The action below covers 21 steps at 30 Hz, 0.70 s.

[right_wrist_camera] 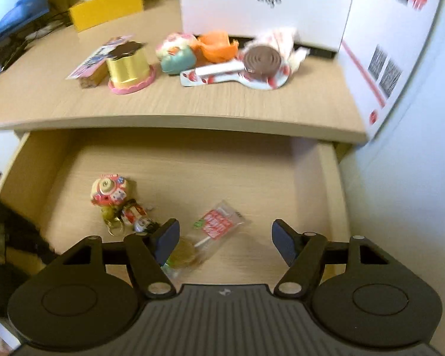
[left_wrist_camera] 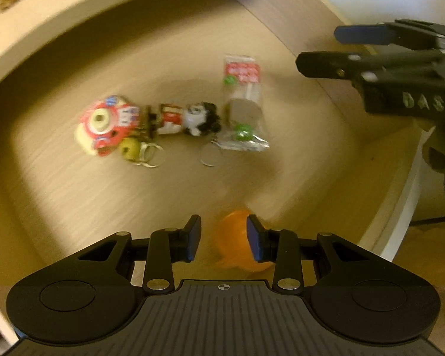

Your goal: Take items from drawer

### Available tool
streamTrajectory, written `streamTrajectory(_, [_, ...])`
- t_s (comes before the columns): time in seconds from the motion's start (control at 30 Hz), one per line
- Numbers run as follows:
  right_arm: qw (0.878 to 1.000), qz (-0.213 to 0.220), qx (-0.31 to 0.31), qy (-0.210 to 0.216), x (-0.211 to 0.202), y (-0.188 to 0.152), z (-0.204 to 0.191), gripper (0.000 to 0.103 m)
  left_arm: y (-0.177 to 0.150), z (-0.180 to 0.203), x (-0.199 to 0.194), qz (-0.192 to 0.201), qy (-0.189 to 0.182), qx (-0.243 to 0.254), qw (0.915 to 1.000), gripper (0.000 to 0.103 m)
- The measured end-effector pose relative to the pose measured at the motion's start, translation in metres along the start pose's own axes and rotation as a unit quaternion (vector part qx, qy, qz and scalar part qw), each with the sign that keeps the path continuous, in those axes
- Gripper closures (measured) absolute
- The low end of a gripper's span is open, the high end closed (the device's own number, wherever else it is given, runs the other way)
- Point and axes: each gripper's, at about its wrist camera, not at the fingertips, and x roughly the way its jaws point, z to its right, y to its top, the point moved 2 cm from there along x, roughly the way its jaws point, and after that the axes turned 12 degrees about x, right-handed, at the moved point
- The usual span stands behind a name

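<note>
The light wooden drawer [right_wrist_camera: 192, 160] is pulled out. The left gripper [left_wrist_camera: 224, 238] sits half wide around a blurry orange plastic thing [left_wrist_camera: 237, 243]; whether it squeezes, I cannot tell. The right gripper [right_wrist_camera: 225, 241] hangs wide and empty above a clear-wrapped lollipop [right_wrist_camera: 213, 228].

Looks like a home desk or study corner. Pale wood desktop [right_wrist_camera: 192, 103] above an open drawer [right_wrist_camera: 192, 172], with a dark screen [right_wrist_camera: 12, 3] and cables at far left. Crowded farther back with a yellow box [right_wrist_camera: 106, 6], a white carton [right_wrist_camera: 267, 6], toys and sweets [right_wrist_camera: 262, 57].
</note>
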Motion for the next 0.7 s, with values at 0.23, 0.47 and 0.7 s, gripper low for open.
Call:
streamTrajectory(0.23, [0.999,-0.018,0.016,0.026,-0.007,-0.019,0.008,0.033,0.005,0.002,0.016,-0.017,-0.025,0.026,0.9992,0.075])
streamTrajectory(0.47, [0.999,-0.028,0.004,0.017,-0.005,-0.021,0.008,0.033,-0.001,0.004,0.013,-0.01,-0.074,0.012,0.9971,0.091])
streamTrajectory(0.7, [0.999,-0.04,0.012,0.018,0.002,-0.017,0.008,0.033,0.0,0.008,0.006,0.016,-0.041,-0.008,0.999,0.092])
